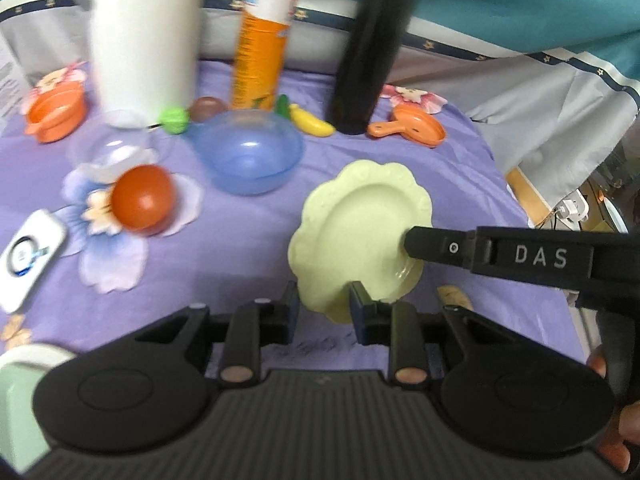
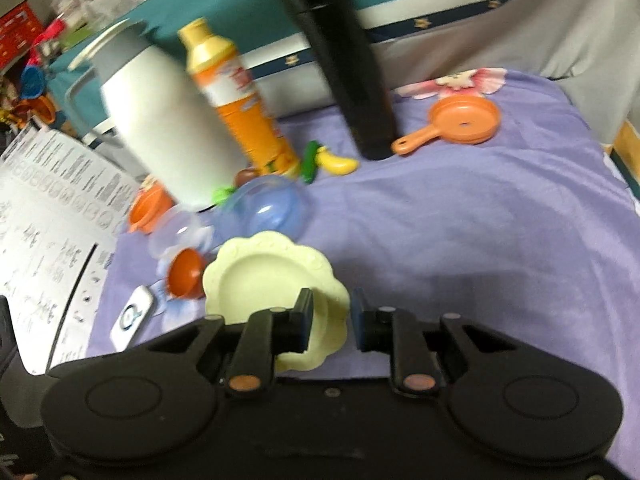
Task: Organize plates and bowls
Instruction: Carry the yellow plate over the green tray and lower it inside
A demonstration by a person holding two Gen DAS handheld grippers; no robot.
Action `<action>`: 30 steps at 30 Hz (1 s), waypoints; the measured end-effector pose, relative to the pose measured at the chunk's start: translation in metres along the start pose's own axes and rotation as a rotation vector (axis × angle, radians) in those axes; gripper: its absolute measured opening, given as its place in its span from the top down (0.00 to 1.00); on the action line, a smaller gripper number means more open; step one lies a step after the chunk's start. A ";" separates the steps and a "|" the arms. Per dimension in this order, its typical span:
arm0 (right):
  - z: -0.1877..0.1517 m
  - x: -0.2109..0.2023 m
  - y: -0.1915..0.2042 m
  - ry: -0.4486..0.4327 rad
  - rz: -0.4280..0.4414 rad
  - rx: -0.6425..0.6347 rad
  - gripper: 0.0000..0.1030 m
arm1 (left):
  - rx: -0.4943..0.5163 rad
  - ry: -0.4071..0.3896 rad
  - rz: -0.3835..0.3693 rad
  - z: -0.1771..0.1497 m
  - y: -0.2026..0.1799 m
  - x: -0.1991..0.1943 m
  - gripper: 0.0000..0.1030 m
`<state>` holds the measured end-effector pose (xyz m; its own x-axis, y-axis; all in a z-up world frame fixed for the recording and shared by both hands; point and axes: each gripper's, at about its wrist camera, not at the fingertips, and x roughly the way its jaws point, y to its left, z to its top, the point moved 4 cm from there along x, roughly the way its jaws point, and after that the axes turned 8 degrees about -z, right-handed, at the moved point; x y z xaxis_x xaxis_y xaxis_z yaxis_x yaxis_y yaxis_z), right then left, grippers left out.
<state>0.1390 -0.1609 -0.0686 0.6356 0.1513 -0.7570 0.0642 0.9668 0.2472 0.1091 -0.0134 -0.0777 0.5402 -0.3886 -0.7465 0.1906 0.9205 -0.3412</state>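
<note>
A pale yellow-green scalloped plate (image 1: 360, 224) (image 2: 260, 276) hangs tilted above the purple cloth (image 1: 248, 248), held from two sides. My left gripper (image 1: 324, 310) is shut on the plate's near rim. My right gripper (image 2: 332, 316) is shut on another part of the rim; in the left wrist view one of its fingers (image 1: 424, 244) reaches in from the right over the plate's edge. On the cloth stand a blue bowl (image 1: 248, 156) (image 2: 272, 208), a clear bowl (image 1: 112, 140) (image 2: 180, 232), and an orange-red bowl (image 1: 142, 196) (image 2: 186, 274) tipped on its side.
At the back stand a white jug (image 1: 144, 32), an orange bottle (image 1: 264, 40) and a black flask (image 1: 368, 60). An orange toy pot (image 1: 56, 114), an orange pan (image 1: 416, 126), a toy banana (image 1: 312, 122) and a white device (image 1: 28, 256) lie around. The cloth's right edge (image 1: 520, 216) drops off.
</note>
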 end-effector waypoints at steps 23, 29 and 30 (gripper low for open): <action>-0.107 -0.031 0.185 0.205 0.127 -0.211 0.80 | -0.162 0.081 0.087 -0.101 0.130 -0.136 0.74; -0.134 -0.024 0.208 0.274 0.113 -0.271 0.80 | -0.204 0.120 0.086 -0.122 0.151 -0.137 0.74; -0.136 -0.021 0.210 0.284 0.108 -0.278 0.80 | -0.209 0.124 0.085 -0.124 0.154 -0.137 0.74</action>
<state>0.0345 0.0670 -0.0832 0.3867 0.2686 -0.8822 -0.2264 0.9550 0.1915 -0.0375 0.1760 -0.0987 0.4404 -0.3242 -0.8372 -0.0319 0.9263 -0.3755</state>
